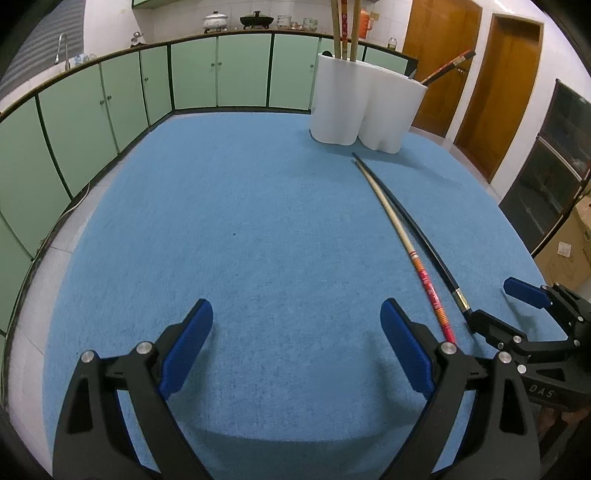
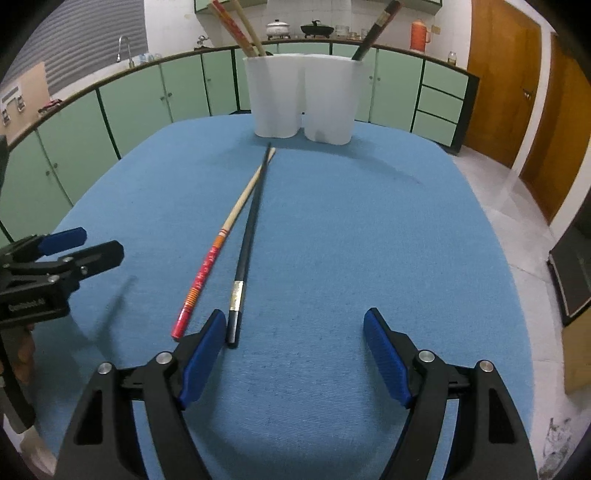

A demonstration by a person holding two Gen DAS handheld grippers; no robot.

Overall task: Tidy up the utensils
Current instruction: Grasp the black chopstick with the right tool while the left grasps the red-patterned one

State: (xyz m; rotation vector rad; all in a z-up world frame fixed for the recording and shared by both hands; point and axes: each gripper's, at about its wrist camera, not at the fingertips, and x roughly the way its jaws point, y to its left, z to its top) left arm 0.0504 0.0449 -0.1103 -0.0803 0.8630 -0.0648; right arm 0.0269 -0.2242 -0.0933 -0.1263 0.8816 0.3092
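Two hand-held grippers hovered over a blue cloth table [image 1: 258, 206]. The left gripper [image 1: 297, 325] had its blue-padded tongs spread wide apart with nothing between them. The right gripper [image 2: 295, 332] likewise stood apart and empty, its left pad just beside the butt of a black chopstick [image 2: 248, 236].

Seen from the right wrist, a bamboo chopstick with a red end [image 2: 218, 251] lay at eleven o'clock from that gripper, its far tip crossing the black one's near a white two-cup holder [image 2: 303, 99] at twelve o'clock. This view showed both cups side by side, bamboo chopsticks [image 2: 236, 26] in the left, dark chopsticks [image 2: 376, 29] in the right.

The left wrist view placed the holder at one o'clock and showed the right gripper from outside, at three o'clock.
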